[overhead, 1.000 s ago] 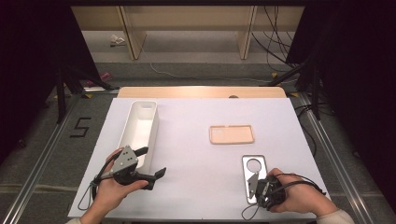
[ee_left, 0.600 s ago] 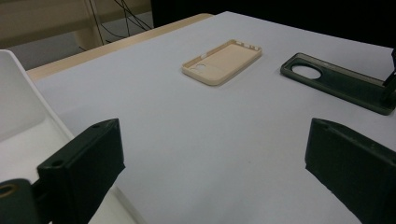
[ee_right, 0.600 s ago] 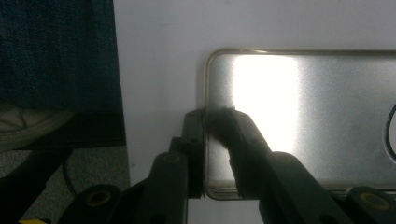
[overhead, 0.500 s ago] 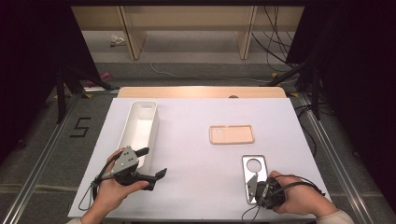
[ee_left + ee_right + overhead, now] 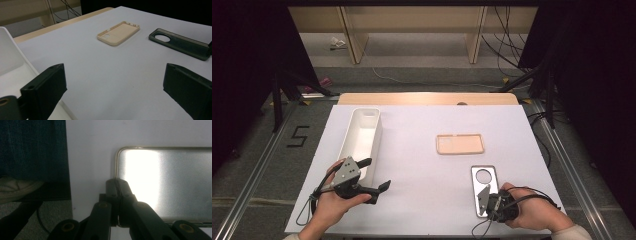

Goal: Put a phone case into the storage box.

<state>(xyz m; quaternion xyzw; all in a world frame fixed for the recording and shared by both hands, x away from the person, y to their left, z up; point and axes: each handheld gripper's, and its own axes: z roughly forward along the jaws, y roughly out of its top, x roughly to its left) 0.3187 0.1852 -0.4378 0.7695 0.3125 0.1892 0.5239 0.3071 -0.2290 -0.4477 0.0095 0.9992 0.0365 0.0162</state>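
The setting was a lab recording bay: a white-topped table (image 5: 422, 150) stood on a grey floor between metal floor rails (image 5: 254, 180), enclosed by black curtains (image 5: 242, 60), with loose cables (image 5: 507, 30) behind.

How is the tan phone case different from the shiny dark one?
The tan case is pale and matte; the dark case is glossy and reflects light. The tan case lies crosswise and untouched, while the dark case lies lengthwise with the right gripper shut on its edge. The dark case has one big round hole. Both lie flat on the table.
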